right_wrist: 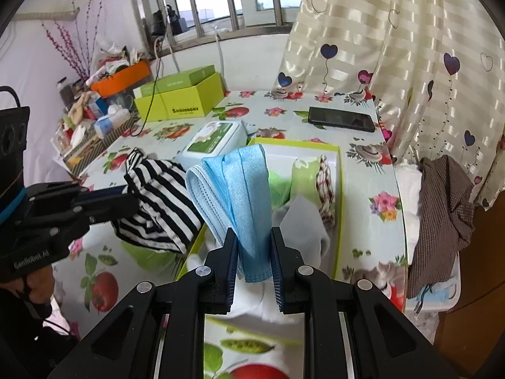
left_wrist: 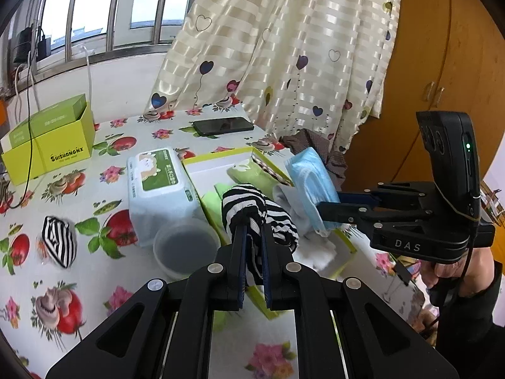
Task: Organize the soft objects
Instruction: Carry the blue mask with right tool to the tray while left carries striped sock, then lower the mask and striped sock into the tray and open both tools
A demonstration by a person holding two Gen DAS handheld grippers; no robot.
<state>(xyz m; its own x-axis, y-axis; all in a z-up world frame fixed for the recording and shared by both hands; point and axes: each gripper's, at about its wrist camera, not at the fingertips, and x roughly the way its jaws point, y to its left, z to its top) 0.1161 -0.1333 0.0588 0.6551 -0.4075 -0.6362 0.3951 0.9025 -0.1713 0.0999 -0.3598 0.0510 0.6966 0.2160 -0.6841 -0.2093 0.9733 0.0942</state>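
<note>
Your left tool [left_wrist: 254,230] is clamped on a black-and-white striped sock [left_wrist: 249,208], which bunches up above the tips and hangs over the near edge of the green-rimmed box [left_wrist: 221,154]. Your right tool [right_wrist: 254,240] pinches a folded light-blue face mask [right_wrist: 240,189], its pleated band standing upright over the same box. Inside that box lie a white sock [left_wrist: 315,252] nearest you, a grey piece [right_wrist: 303,224], then green cloths [right_wrist: 304,170] and a patterned one [right_wrist: 325,180] at the far end. Beside it on the counter [left_wrist: 104,145] sit a cloudy plastic bowl [left_wrist: 186,246], a second striped sock [left_wrist: 58,241] and a wipes pack [left_wrist: 157,183]; farther off, an open lime box [left_wrist: 50,145] holds smaller boxes.
</note>
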